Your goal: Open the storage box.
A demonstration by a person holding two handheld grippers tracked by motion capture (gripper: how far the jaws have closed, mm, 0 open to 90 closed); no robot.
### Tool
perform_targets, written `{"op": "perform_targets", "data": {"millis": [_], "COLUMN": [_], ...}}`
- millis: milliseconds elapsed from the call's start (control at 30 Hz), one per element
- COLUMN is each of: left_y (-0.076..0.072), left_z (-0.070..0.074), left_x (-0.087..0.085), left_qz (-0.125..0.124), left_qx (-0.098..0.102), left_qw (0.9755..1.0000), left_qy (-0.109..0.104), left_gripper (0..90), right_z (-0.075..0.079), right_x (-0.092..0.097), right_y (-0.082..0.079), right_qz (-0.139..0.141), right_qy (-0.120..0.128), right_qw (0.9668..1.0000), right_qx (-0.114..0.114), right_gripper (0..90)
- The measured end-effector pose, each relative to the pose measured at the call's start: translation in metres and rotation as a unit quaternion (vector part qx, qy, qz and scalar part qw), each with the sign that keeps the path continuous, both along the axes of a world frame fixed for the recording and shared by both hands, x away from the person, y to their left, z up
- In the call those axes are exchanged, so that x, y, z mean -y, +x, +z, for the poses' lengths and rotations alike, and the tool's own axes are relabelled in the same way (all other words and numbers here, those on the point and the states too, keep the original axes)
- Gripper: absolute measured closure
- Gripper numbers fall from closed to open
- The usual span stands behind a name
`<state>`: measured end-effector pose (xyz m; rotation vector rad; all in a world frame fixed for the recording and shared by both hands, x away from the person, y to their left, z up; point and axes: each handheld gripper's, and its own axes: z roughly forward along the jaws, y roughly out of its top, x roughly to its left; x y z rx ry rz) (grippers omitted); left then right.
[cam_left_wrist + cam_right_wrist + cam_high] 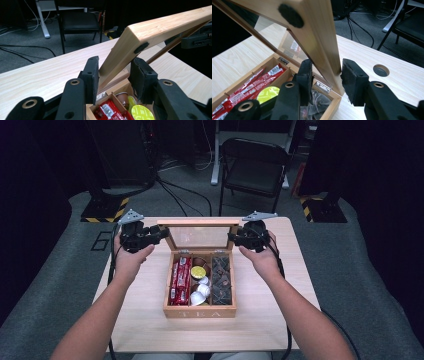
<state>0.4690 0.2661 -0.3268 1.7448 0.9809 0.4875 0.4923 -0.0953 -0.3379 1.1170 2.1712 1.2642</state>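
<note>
Currently: wooden box [200,311] at centre of the high view, on the table [145,325], lettered front wall toward the bottom of the frame. Lid [198,222] raised, standing near upright behind the box, glass pane facing the camera.

Left gripper [161,234] at the lid's left edge, upper left of centre in the high view. In the left gripper view, jaws closed on the lid's side rail, one pad on each face; lid [160,28] slanting from centre to upper right. Pinch looks firm, left pad flat against the wood.

Right gripper [233,238] at the lid's right edge, upper right of centre. In the right gripper view, jaws on either side of the lid [319,37] frame, right pad against the wood, left pad on the glass side; pinching the rail.

Box contents, high view: red sachets [180,281] in the left compartment, capsules [200,282] in the middle one (one yellow-topped, others white), dark wrapped pieces [221,279] in the right. Sachets [252,86] and a yellow capsule top [268,93] also at lower left of the right gripper view. Hinge [322,86] visible below the lid there.

Round hole [381,70] in the table at right of the right gripper view. Black chair [256,165] beyond the table, top centre of the high view.
</note>
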Motion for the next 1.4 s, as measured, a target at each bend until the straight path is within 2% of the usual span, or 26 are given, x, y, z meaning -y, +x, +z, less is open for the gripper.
{"op": "perform_targets", "data": {"millis": [167, 233, 567, 733, 800, 1100, 1400], "left_y": [0.003, 0.005, 0.014, 0.018, 0.02, 0.027, 0.032], "left_z": [-0.002, -0.007, -0.024, -0.031, -0.035, -0.043, -0.046], "left_x": [-0.001, -0.001, -0.004, -0.003, -0.001, 0.003, 0.006], "left_qz": [-0.002, 0.002, 0.012, 0.013, 0.014, 0.016, 0.029], "left_qx": [-0.001, -0.006, -0.012, -0.017, -0.018, -0.027, -0.028], "left_qw": [1.0, 1.0, 0.9999, 0.9998, 0.9997, 0.9994, 0.9991], "left_qy": [-0.005, 0.006, -0.002, 0.003, 0.012, 0.013, 0.014], "left_gripper": [58.7, 54.3, 54.8, 53.2, 53.0, 54.0, 61.9], "right_z": [0.0, 0.0, 0.001, 0.002, 0.003, 0.002, 0.002], "right_x": [-0.001, -0.001, -0.002, -0.003, -0.003, -0.002, -0.001], "right_y": [0.001, 0.002, 0.006, 0.009, 0.011, 0.014, 0.017], "right_qz": [-0.003, -0.002, -0.006, -0.009, -0.009, -0.01, -0.011], "right_qy": [0.0, -0.005, -0.008, -0.009, -0.007, 0.0, 0.005], "right_qw": [1.0, 0.9999, 0.9999, 0.9999, 0.9999, 0.9999, 0.9999], "right_qx": [0.005, 0.009, 0.014, 0.012, 0.01, 0.012, 0.01], "right_gripper": [61.8, 62.1, 62.9, 63.1, 63.1, 63.0, 62.9]}}
